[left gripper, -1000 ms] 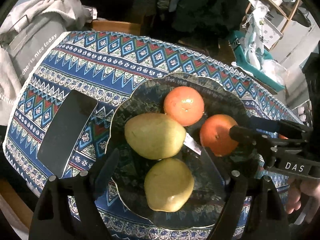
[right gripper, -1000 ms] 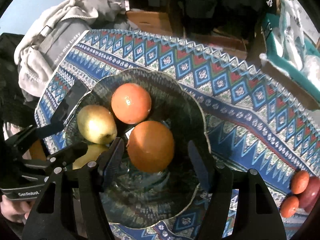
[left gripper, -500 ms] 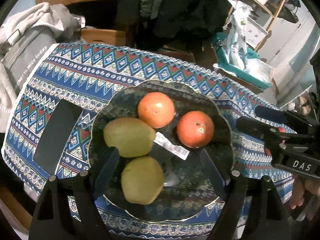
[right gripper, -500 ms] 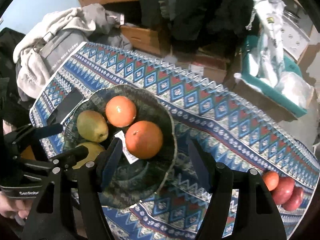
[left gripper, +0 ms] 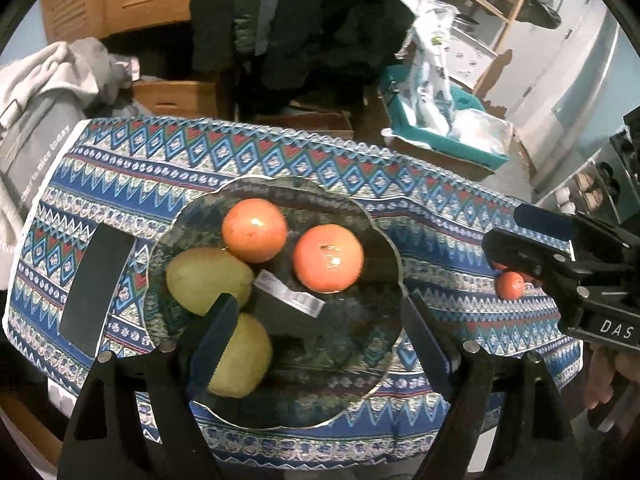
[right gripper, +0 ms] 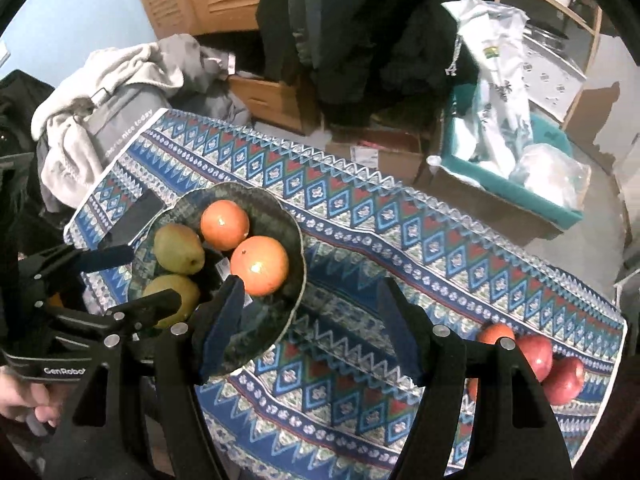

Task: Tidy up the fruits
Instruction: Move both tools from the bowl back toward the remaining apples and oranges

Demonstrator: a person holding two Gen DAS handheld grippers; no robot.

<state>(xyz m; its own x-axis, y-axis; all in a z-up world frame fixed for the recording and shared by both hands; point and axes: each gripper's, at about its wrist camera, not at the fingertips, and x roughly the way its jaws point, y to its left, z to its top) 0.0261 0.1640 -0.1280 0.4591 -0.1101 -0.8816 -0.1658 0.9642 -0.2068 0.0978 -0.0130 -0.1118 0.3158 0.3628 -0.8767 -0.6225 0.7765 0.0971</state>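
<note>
Bowl (left gripper: 384, 248) on bench (left gripper: 280, 160): two oranges (left gripper: 328, 258), two pears (left gripper: 208, 280). Apples (right gripper: 536, 354) at bench's far end. Left tool (left gripper: 316, 332): wide, empty. Right tool (right gripper: 308, 328): parted, empty.

You have bare patterned blue tablecloth (right gripper: 400, 240) to pass over between the dark scalloped glass bowl (right gripper: 296, 248) and the red apples (right gripper: 552, 364) at the right end; a flat black slab (left gripper: 96, 284) lies left of the bowl.
</note>
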